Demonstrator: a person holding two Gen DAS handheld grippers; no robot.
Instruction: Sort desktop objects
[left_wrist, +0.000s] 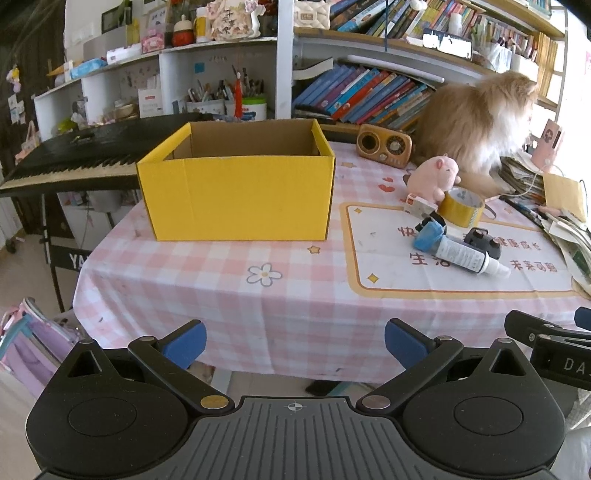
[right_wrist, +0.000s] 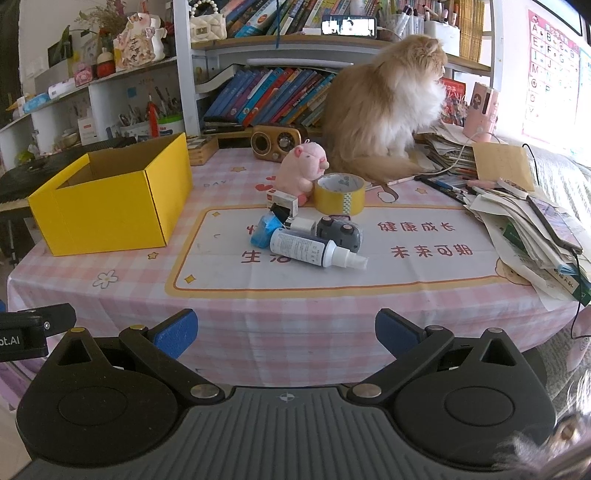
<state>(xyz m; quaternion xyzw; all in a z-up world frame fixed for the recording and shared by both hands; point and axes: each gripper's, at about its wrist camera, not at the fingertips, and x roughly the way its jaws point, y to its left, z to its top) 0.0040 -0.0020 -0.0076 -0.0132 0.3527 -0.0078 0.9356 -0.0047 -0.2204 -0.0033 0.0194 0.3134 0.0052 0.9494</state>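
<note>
Clutter sits mid-table: spray bottle (right_wrist: 314, 253) on its side, tape roll (right_wrist: 339, 194) and pink plush pig (right_wrist: 301, 171) behind, yellow box (right_wrist: 110, 206) to the left. Left gripper (left_wrist: 295, 343) and right gripper (right_wrist: 286, 334) hover before the table edge, jaws spread wide, holding nothing.

Bright daylight from the right, blown-out glare there, strong fisheye bending at edges, sharp centre.
</note>
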